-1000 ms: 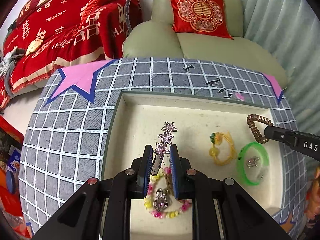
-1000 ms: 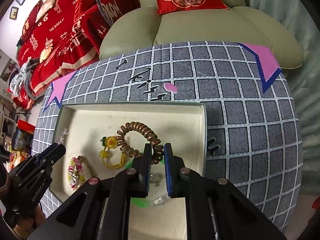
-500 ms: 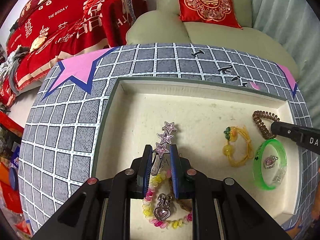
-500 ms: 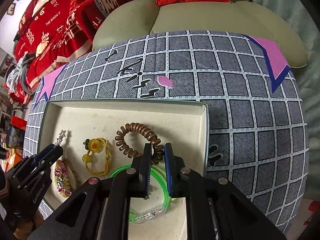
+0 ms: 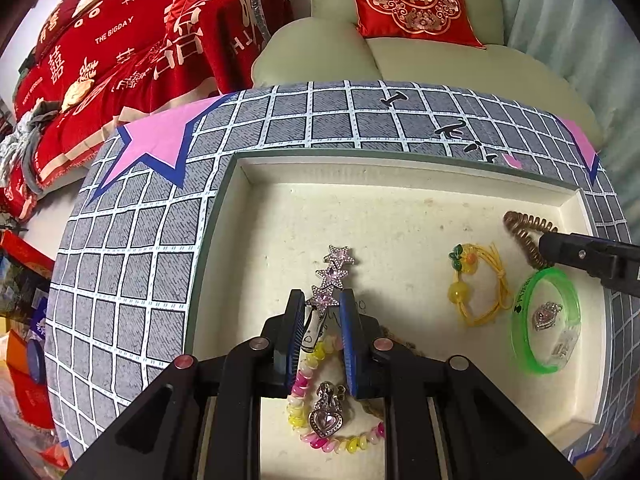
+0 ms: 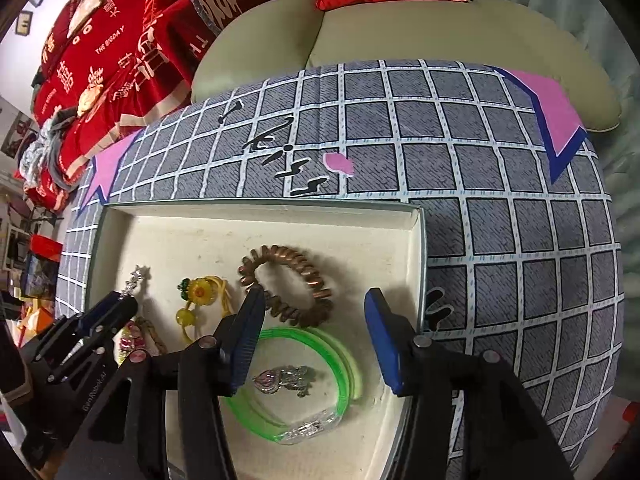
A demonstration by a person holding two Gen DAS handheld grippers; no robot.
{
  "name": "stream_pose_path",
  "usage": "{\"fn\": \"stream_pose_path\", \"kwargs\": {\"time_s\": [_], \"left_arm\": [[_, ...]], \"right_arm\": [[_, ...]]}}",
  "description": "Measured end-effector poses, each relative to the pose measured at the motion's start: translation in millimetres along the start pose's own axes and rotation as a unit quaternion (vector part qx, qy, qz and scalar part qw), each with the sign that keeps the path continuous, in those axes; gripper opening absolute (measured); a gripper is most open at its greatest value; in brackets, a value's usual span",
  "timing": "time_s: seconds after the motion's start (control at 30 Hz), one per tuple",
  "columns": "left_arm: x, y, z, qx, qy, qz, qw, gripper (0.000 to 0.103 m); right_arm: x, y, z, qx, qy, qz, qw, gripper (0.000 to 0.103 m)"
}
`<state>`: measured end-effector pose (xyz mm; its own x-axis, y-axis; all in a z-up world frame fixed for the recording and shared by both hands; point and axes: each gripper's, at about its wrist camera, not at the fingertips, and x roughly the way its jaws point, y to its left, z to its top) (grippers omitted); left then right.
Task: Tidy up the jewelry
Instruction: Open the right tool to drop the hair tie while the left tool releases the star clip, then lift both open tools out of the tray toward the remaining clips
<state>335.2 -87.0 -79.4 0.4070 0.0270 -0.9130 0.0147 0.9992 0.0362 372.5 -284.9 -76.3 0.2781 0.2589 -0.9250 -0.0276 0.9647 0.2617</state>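
Observation:
A cream tray (image 5: 256, 216) (image 6: 416, 240) lies on a grey checked cloth. My left gripper (image 5: 322, 308) is shut on a pink star hair clip (image 5: 334, 276), low over the tray's left part; the clip also shows in the right wrist view (image 6: 134, 280). My right gripper (image 6: 312, 300) is open, with the brown coil hair tie (image 6: 292, 292) (image 5: 524, 228) lying in the tray between its fingers. Also in the tray are a yellow bead tie (image 5: 476, 292) (image 6: 200, 300), a green bangle (image 5: 544, 324) (image 6: 304, 380) around a heart pendant (image 6: 280, 378), and a pink-yellow bead bracelet (image 5: 304, 396) with a heart charm (image 5: 326, 420).
A pale green sofa (image 5: 440, 72) with a red cushion (image 5: 412, 0) stands behind the table. Red bedding (image 5: 120, 52) lies at the back left. Pink star prints (image 5: 160, 148) (image 6: 548, 112) mark the cloth. The table edge drops off at left and right.
My right gripper has opened and let go of the brown coil hair tie, which now lies in the tray. My left gripper has lowered a little with the star clip still held.

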Motion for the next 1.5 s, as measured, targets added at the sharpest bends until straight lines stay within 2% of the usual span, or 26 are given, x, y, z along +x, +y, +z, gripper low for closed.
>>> {"fn": "stream_pose_path", "kwargs": {"time_s": [0.13,0.27,0.37,0.4,0.43,0.47,0.53,0.63,0.7,0.93,1.03,1.07,1.13,1.17,1.5], "left_arm": [[-4.4,-3.8,-0.7,0.009,-0.002,0.002,1.0000,0.028],[-10.7,-5.0,-0.7,0.015,-0.012,0.004,0.9998,0.028],[-14.2,-3.6,-0.1,0.012,-0.016,0.001,0.9998,0.029],[-15.6,-3.3,-0.3,0.012,-0.017,0.001,0.9998,0.038],[-17.4,-2.9,-0.8,0.011,-0.018,0.001,0.9998,0.080],[-20.1,-1.6,-1.3,0.007,-0.024,0.008,0.9997,0.103],[-29.1,-1.1,-3.6,0.005,-0.049,0.013,0.9987,0.103],[-33.1,-1.3,-7.7,0.009,-0.044,0.006,0.9990,0.103],[-39.0,0.9,-13.8,0.006,-0.049,0.005,0.9988,0.103],[-68.4,12.9,-53.3,0.008,-0.055,-0.006,0.9984,0.103],[-80.5,19.8,-74.6,0.010,-0.048,-0.018,0.9987,0.103],[-83.3,21.7,-79.3,0.047,-0.026,-0.034,0.9980,0.103],[-91.1,29.3,-93.8,0.042,-0.015,-0.044,0.9980,0.103],[-93.4,31.5,-97.6,0.059,0.004,-0.051,0.9969,0.103],[-123.3,69.2,-147.5,0.059,0.026,-0.057,0.9963,0.103]], "right_arm": [[-8.8,2.0,-0.7,0.002,-0.008,0.012,1.000,0.064],[-17.6,4.1,-2.5,0.006,-0.014,0.026,1.000,0.074],[-22.4,4.2,-5.0,0.015,-0.017,0.037,0.999,0.075],[-24.1,3.9,-6.3,0.019,-0.017,0.041,0.999,0.076],[-25.5,3.4,-7.4,0.022,-0.017,0.043,0.999,0.078],[-27.0,2.6,-8.4,0.020,-0.011,0.046,0.999,0.081],[-29.2,1.0,-11.3,0.025,-0.011,0.049,0.998,0.081],[-33.4,-2.8,-18.5,0.039,-0.010,0.055,0.998,0.082],[-37.9,-5.5,-25.3,0.050,-0.009,0.067,0.996,0.086],[-56.8,2.3,-55.2,0.052,-0.015,0.094,0.994,0.087],[-64.5,6.2,-68.8,0.057,-0.019,0.103,0.993,0.088],[-67.9,7.7,-75.0,0.059,-0.021,0.105,0.993,0.088],[-72.7,9.6,-85.1,0.061,-0.021,0.106,0.992,0.088],[-75.4,11.7,-91.4,0.062,-0.020,0.106,0.992,0.088],[-94.8,32.5,-139.9,0.055,-0.025,0.091,0.994,0.088]]}}
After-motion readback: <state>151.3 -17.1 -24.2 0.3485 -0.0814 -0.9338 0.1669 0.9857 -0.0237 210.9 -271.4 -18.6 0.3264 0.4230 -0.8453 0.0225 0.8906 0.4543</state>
